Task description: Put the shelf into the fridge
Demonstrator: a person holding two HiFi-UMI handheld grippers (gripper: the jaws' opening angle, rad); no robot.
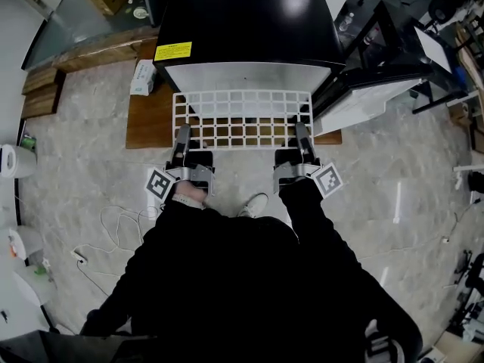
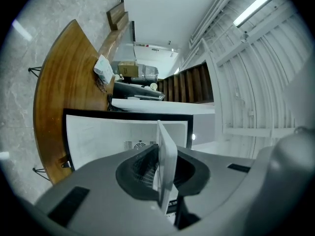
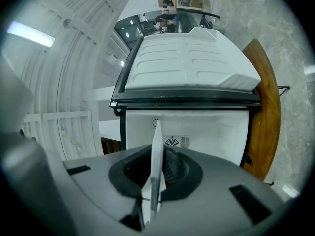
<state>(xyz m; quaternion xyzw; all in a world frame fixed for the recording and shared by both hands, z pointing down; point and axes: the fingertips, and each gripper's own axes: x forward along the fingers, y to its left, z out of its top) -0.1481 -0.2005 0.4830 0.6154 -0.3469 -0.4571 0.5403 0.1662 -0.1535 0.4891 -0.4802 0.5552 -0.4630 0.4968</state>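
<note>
The white wire shelf (image 1: 242,116) lies level just in front of the open fridge (image 1: 249,21), its far edge at the mouth of the white cavity and most of its grid still outside, over the wooden platform (image 1: 147,123) that the fridge stands on. The left gripper (image 1: 182,136) and the right gripper (image 1: 302,134) each have their jaws closed tight on the shelf's near edge, one towards each corner. The fridge door (image 1: 370,97) stands swung open at the right.

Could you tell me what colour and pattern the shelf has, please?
The shelf is white, an open grid of squares; the head view shows it best.
</note>
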